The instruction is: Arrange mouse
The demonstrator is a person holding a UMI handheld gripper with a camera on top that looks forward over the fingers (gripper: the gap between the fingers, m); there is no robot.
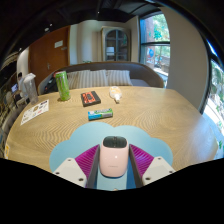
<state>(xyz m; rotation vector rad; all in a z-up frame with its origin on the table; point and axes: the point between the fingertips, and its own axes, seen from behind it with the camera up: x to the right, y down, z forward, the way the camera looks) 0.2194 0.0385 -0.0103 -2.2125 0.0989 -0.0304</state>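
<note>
A broad wooden desk (150, 115) fills most of the view, round-edged, with a room of windows and a wooden door behind it. On its near part lies a light blue mat (80, 145), and all other places here are told from that mat. The gripper (113, 168) reaches over the mat's near edge, its two fingers (72, 170) spread wide, the purple pads (87, 160) facing inward. The mouse (113, 156), white and pale pink, rests on the mat between the fingers, with what looks like a slight gap at each side, so the fingers flank it without clearly pressing on it. Beyond the mat, toward the middle of the desk, lies a small teal box (99, 114). Farther off behind that sits a dark flat object (90, 98) with red marks, and to its right a small white item (116, 95). Far beyond the mat to the left stands a green cylinder (62, 85), upright, and nearer on that side lies a printed sheet (35, 110).
</note>
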